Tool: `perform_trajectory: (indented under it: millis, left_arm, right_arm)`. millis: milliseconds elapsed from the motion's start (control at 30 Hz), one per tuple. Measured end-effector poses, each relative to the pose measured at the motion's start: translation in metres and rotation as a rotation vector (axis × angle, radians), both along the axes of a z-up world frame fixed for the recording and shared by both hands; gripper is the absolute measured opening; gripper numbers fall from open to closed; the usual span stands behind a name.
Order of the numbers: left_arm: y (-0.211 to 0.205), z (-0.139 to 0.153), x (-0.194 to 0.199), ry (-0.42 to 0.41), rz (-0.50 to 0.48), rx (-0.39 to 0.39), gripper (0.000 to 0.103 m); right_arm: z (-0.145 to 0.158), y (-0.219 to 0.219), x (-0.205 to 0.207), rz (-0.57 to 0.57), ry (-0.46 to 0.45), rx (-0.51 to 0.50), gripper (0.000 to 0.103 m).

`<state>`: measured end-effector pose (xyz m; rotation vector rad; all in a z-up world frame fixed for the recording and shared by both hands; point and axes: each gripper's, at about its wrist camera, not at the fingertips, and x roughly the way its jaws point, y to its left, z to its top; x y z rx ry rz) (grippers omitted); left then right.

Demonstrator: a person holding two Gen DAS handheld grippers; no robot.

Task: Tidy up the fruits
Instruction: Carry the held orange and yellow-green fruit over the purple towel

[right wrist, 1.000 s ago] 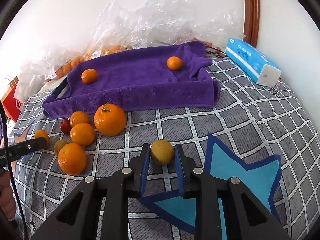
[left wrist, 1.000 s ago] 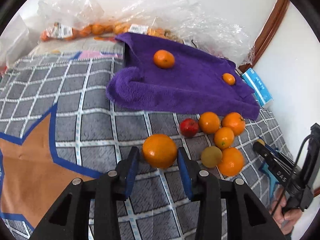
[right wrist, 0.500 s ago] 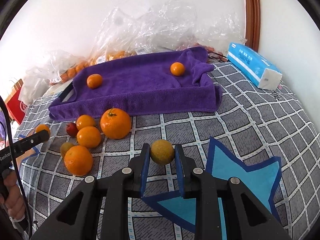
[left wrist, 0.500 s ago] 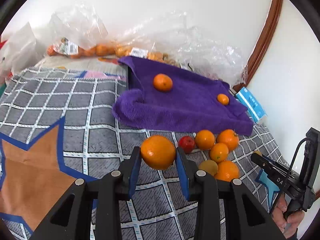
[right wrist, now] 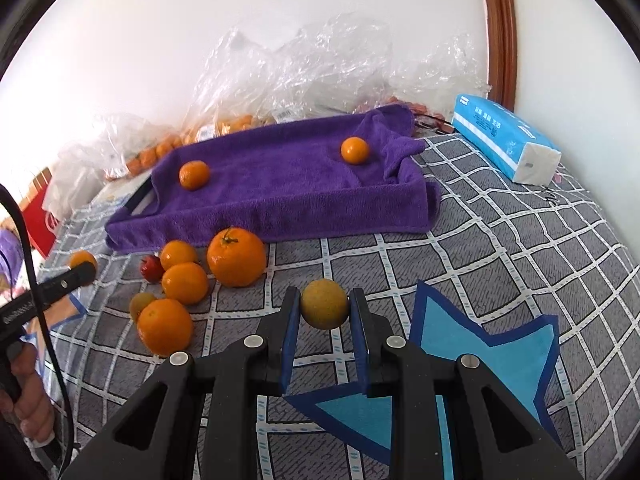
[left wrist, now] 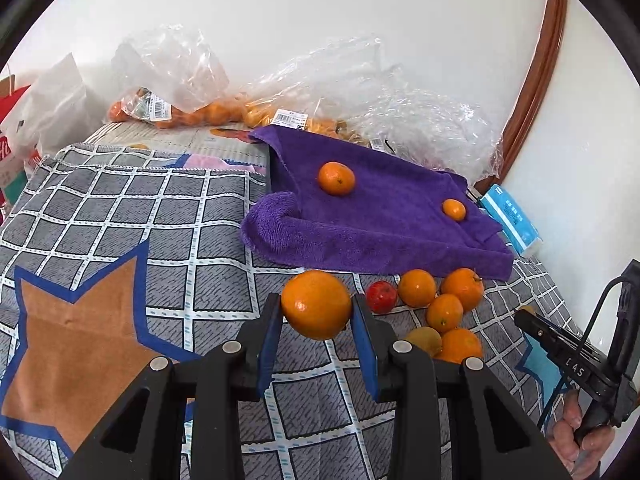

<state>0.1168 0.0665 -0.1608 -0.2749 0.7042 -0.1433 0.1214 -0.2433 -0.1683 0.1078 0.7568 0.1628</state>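
Note:
My left gripper (left wrist: 316,320) is shut on a large orange (left wrist: 316,304) and holds it above the checked cloth. My right gripper (right wrist: 325,312) is shut on a small yellow-green fruit (right wrist: 324,303), also lifted off the cloth. A purple towel (left wrist: 384,216) lies ahead with two small oranges (left wrist: 336,178) (left wrist: 454,210) on it; the towel also shows in the right wrist view (right wrist: 280,184). A cluster of loose oranges (right wrist: 236,257), a small red fruit (right wrist: 151,269) and a greenish fruit (right wrist: 141,302) lies on the cloth in front of the towel.
Clear plastic bags (left wrist: 360,92) with bagged oranges (left wrist: 200,114) line the wall behind the towel. A blue tissue pack (right wrist: 506,142) lies at the right by the wooden frame (right wrist: 498,28). A red and white bag (left wrist: 16,140) stands at the far left.
Both grippers have risen and tilted up with their fruit held; the large orange left the cloth. The fruit on the cloth and towel has not moved.

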Motion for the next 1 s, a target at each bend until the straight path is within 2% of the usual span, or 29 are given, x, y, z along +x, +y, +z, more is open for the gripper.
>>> perform_trajectory:
  millis: [433, 800, 1000]
  left_arm:
    - [0.000, 0.005, -0.006, -0.046, 0.016, 0.012, 0.033]
    - [0.000, 0.006, -0.006, -0.051, 0.018, 0.025, 0.033]
    - [0.001, 0.013, -0.003, -0.034, 0.018, 0.021, 0.033]
  right_arm:
    - [0.001, -0.003, -0.001, -0.007, -0.009, 0.006, 0.025]
    - [0.005, -0.001, 0.000, -0.013, -0.020, -0.014, 0.025]
    - [0.020, 0.004, 0.006, -0.007, -0.044, -0.011, 0.025]
